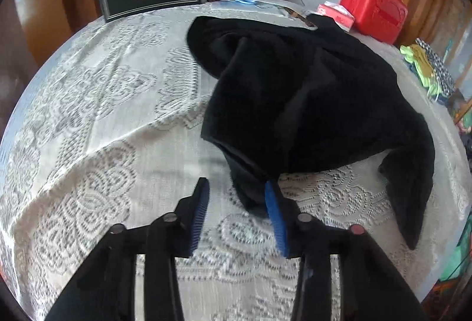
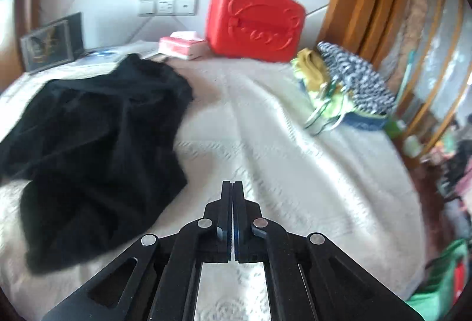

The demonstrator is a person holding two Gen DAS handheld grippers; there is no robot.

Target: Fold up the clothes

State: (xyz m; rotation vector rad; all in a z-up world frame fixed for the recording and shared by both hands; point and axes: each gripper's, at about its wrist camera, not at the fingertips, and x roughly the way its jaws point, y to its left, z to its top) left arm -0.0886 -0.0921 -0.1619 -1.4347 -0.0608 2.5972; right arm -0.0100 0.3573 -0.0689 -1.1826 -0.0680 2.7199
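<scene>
Blue-padded fingers of the left gripper [image 1: 236, 191] stand partly apart just above the lace tablecloth [image 1: 103, 120], and a low corner of the black garment [image 1: 295, 103] sits at the inner face of one pad; nothing is pinched. Good practice here, I judge, is to slide that pad under the hem so only one layer is caught, then close firmly before lifting. Across the cloth, the right gripper [image 2: 232, 184] is pressed fully together, empty, hovering clear of the black garment [image 2: 97, 138], which lies crumpled in a heap to its left. It probably needs to open and take a matching corner so the fabric can be spread flat first. Farther back stand a red case [image 2: 255, 23], a tissue box [image 2: 183, 45] and a pile of patterned clothes [image 2: 339, 79].
</scene>
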